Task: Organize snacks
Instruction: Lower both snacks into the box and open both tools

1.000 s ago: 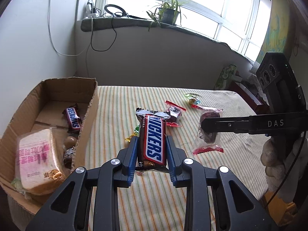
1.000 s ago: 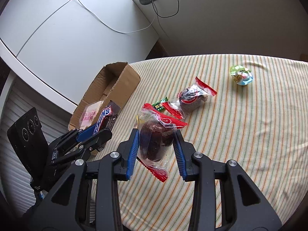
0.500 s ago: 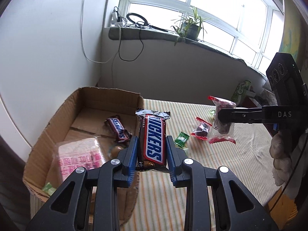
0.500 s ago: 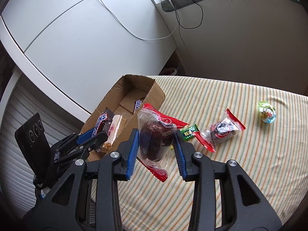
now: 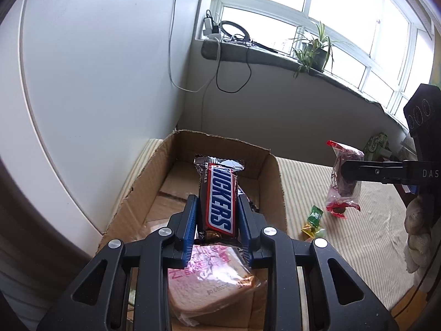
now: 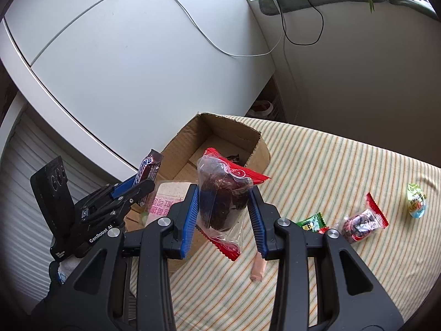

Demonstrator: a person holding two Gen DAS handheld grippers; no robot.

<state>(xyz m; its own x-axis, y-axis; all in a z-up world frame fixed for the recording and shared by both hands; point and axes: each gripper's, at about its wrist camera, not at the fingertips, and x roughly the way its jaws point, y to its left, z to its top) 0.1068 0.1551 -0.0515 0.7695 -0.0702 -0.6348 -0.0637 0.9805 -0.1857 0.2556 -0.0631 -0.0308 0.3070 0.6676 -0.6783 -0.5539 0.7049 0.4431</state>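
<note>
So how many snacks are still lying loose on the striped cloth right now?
4: a green candy, a red-edged packet right of it, a green-topped packet at far right, and a pink sachet behind the right gripper. The grippers may hide others.

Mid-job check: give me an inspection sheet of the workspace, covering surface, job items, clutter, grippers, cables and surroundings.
Surface: striped cloth over the table.
Job's things: cardboard box open, holding a wrapped bread slice. On the cloth: dark snack in a clear pack, green candy, egg-shaped sweet, thin pink sachet.
Clutter: nothing seen.
Grippers: left hand-held gripper shut on a Snickers bar, above the box. Right hand-held gripper shut on a red-edged snack pack, near the box's rim.
Cables: white and black leads hanging from the windowsill.
Surroundings: window, potted plant, white wall.
</note>
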